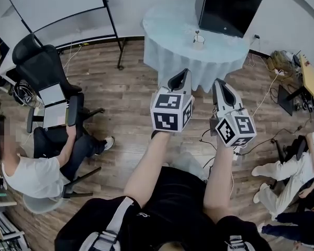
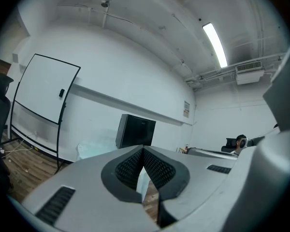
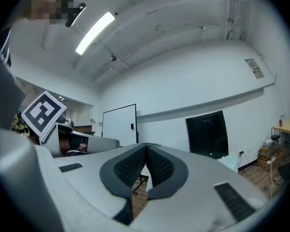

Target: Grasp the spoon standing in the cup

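A small pale cup (image 1: pixel 199 42) with a thin spoon (image 1: pixel 197 34) standing upright in it sits on a round table draped in a pale blue cloth (image 1: pixel 167 48). It is near the table's middle, just left of a large black box (image 1: pixel 227 7) that fills the table's right rear. The left gripper (image 1: pixel 183 77) and the right gripper (image 1: pixel 223 88) are held out level side by side over the wooden plank floor (image 1: pixel 131 93). Both point towards the table's near edge and are apart from it. Each gripper's own view shows its ribbed dark pads clenched tip to tip with nothing between them (image 2: pixel 143 151) (image 3: pixel 146 146). Only bare floor and the hanging cloth lie between the grippers and the cup. To the left stand a white board on a black frame (image 1: pixel 52 4) and a black office chair (image 1: pixel 42 67). A seated person in a white shirt (image 1: pixel 36 171) is lower left, well apart from the table. To the right, cables (image 1: pixel 261 103) trail across the floor towards a yellow-topped desk (image 1: pixel 311 80), and a second person (image 1: pixel 290 179) is at the lower right edge.
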